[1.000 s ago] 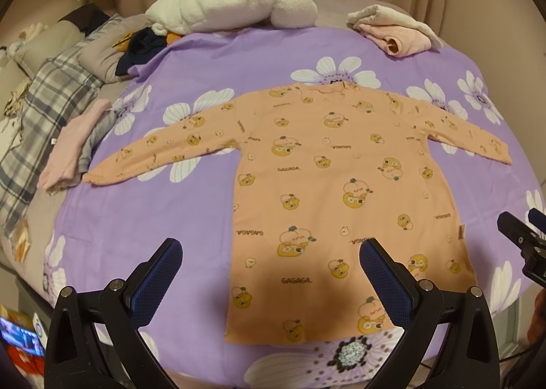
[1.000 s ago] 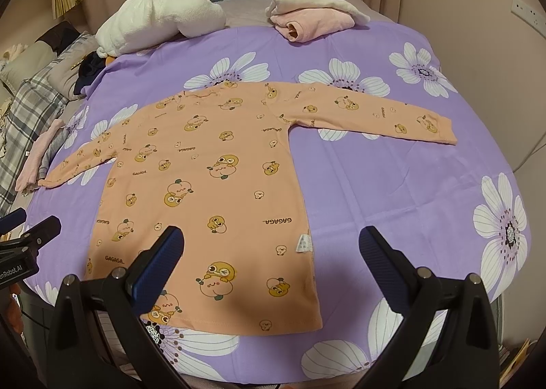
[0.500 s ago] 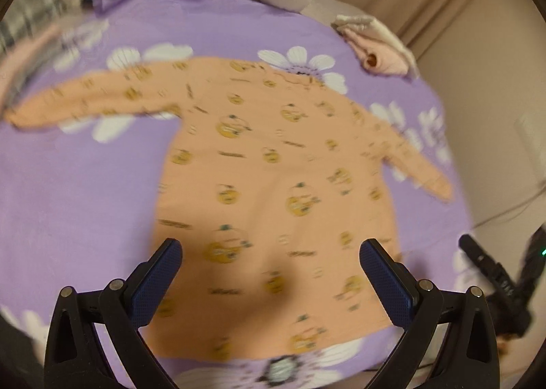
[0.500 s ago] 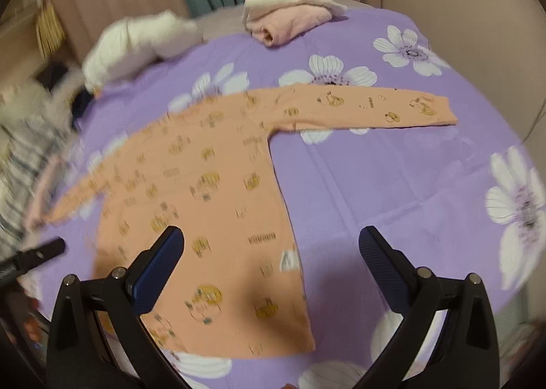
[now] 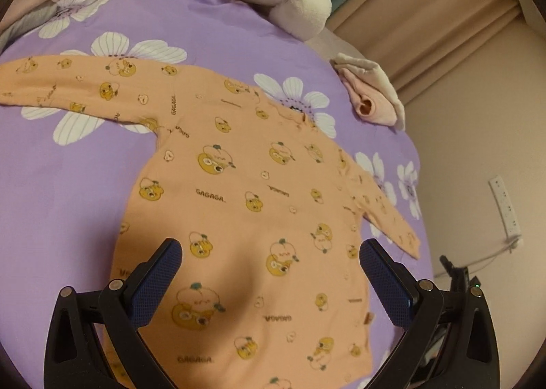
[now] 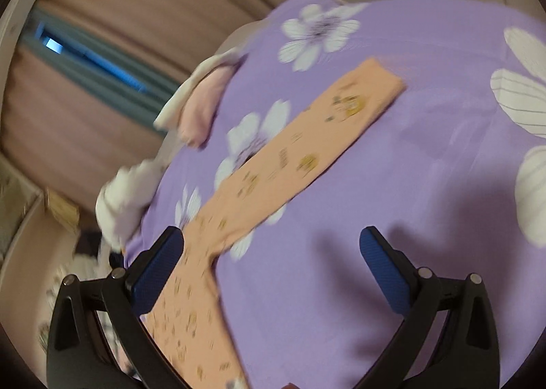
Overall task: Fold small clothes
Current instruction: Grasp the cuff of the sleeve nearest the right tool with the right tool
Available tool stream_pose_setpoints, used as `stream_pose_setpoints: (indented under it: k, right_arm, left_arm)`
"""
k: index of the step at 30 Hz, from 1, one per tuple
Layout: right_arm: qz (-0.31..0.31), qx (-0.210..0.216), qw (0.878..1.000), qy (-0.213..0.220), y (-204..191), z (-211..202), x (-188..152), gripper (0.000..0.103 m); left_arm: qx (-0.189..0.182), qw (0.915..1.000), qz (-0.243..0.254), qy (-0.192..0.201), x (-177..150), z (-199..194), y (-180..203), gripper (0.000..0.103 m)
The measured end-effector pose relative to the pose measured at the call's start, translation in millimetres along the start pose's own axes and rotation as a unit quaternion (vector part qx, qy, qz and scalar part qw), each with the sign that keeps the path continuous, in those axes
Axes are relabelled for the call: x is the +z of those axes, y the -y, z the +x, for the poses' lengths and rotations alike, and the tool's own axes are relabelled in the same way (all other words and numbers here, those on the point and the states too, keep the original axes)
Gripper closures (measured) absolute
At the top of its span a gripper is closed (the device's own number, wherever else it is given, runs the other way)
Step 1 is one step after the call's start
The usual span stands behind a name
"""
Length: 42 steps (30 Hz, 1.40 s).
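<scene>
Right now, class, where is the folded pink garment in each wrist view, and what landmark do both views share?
Left wrist: the pink garment lies upper right, at the bed's far edge near the curtain.
Right wrist: the pink garment lies left of centre, blurred, at the bed's edge.
Shared landmark: the orange shirt's sleeve on the purple sheet.

Long-sleeved top point(image 5: 245, 204): small, orange-peach, printed with yellow cartoon faces and "GAGAGA" lettering. Unfolded, lying flat with both sleeves spread outward. One sleeve point(image 6: 307, 146) lies straight, its cuff squared off; the right wrist view is blurred.

"GAGAGA" on orange shirt point(image 5: 245, 184)
</scene>
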State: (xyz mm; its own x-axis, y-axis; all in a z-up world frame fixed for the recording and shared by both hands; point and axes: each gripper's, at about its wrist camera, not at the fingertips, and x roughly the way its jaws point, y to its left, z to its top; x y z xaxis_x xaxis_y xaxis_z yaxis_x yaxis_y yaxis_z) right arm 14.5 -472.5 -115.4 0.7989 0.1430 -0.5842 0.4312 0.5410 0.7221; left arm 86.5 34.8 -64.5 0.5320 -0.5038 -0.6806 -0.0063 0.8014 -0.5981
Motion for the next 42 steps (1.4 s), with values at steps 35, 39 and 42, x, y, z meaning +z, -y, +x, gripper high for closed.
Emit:
stream_pose_setpoints:
  k: [35,39,42]
  right_arm:
    - [0.168,0.0,0.984,0.053,87,86,103,0.096]
    - [0.133,-0.002,0.99,0.055,65,80,100,0.095]
    - [0.083,-0.007,0.995,0.053,33,73,105,0.095]
  left_arm:
    - [0.071,0.9965,-0.028,-0.035,24,25,-27,0.0]
    - [0.104,0.9926,-0.046,-0.043,23,21,-37,0.0]
    - [0.126,0.99,-0.048,-0.043,22,16,-44,0.0]
